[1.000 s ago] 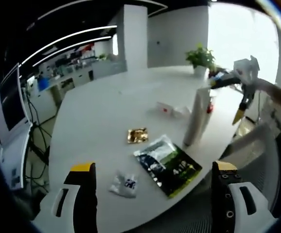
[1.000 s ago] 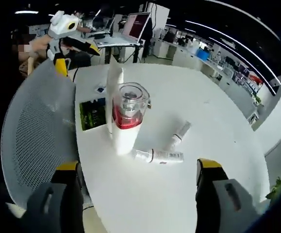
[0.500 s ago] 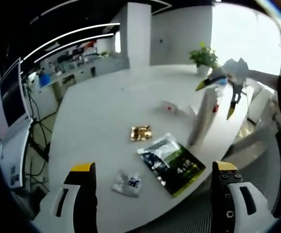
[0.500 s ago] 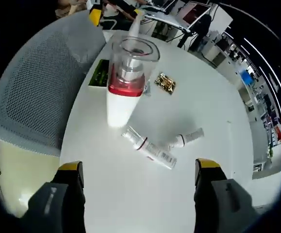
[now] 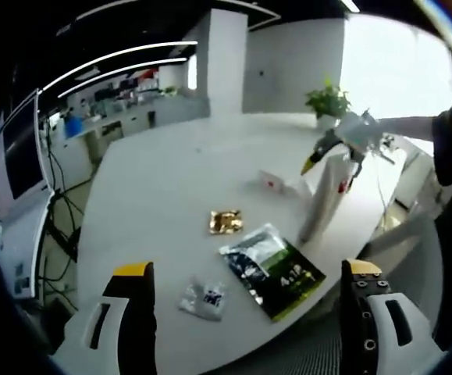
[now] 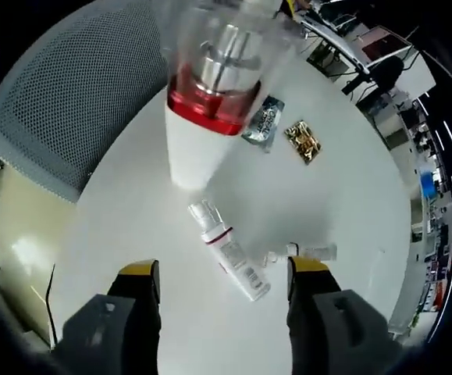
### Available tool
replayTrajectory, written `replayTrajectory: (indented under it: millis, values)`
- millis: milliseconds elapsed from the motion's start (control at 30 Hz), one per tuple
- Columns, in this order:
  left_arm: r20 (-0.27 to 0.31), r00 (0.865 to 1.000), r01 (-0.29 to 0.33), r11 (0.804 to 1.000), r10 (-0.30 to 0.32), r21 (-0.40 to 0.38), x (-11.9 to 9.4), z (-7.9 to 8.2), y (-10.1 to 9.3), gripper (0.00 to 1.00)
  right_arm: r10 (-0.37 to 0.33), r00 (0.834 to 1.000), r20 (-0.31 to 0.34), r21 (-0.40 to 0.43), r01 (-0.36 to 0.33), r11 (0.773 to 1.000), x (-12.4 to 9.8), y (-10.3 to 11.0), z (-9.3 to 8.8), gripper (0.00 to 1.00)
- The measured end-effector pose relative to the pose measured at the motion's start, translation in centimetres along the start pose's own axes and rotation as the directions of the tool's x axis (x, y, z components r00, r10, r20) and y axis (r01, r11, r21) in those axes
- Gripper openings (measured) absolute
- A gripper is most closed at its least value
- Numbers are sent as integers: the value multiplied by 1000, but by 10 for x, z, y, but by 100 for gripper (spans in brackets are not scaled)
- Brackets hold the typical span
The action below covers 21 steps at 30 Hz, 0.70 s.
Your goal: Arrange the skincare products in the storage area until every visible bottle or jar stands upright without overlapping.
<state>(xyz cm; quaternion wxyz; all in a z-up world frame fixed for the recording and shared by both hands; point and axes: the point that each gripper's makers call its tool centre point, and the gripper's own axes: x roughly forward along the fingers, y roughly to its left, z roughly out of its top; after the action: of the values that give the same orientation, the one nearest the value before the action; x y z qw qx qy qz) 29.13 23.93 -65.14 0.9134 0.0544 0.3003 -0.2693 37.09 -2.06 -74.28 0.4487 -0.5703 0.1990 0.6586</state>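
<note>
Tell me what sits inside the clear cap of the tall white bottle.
Through the clear cap of the tall white bottle, a silver pump head shows above a red collar. The bottle's contents are hidden by its opaque body.

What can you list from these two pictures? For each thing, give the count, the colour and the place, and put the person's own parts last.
Table: one, white, under everything.
Tall bottle: one, white with red band and clear cap, upright near the table edge.
Lying tubes: two, white; a larger one with a red ring, a smaller one beside it.
Green packet: one, green and black, flat near the edge.
Gold sachet: one, flat.
Silver sachet: one, flat.
Chair: one, grey mesh, beside the table.
Plant: one, green, at the far end.
Left gripper: black and yellow, open.
Right gripper: open, above the larger tube.
</note>
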Motion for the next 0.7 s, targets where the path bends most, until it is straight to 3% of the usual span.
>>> replayTrajectory:
  millis: [100, 133, 200, 333, 700]
  values:
    - [0, 1000, 2, 1000, -2, -1, 0, 0, 0, 97, 46, 999, -11, -45, -46, 998, 6, 3, -3, 52]
    - [-2, 1000, 5, 1000, -5, -1, 1, 0, -1, 97, 29, 999, -25, -53, -31, 998, 9, -1, -6, 51]
    - [-7, 1000, 12, 1000, -11, 5, 1, 0, -3, 97, 91, 995, -35, -75, -93, 993, 14, 5, -10, 48]
    - [-7, 1000, 16, 1000, -15, 7, 1, 0, -6, 97, 102, 994, -34, -91, -104, 990, 21, -1, -12, 35]
    - [-22, 1000, 20, 1000, -20, 1, 4, -3, -7, 97, 201, 976, -88, -143, -212, 967, 33, -5, -17, 24]
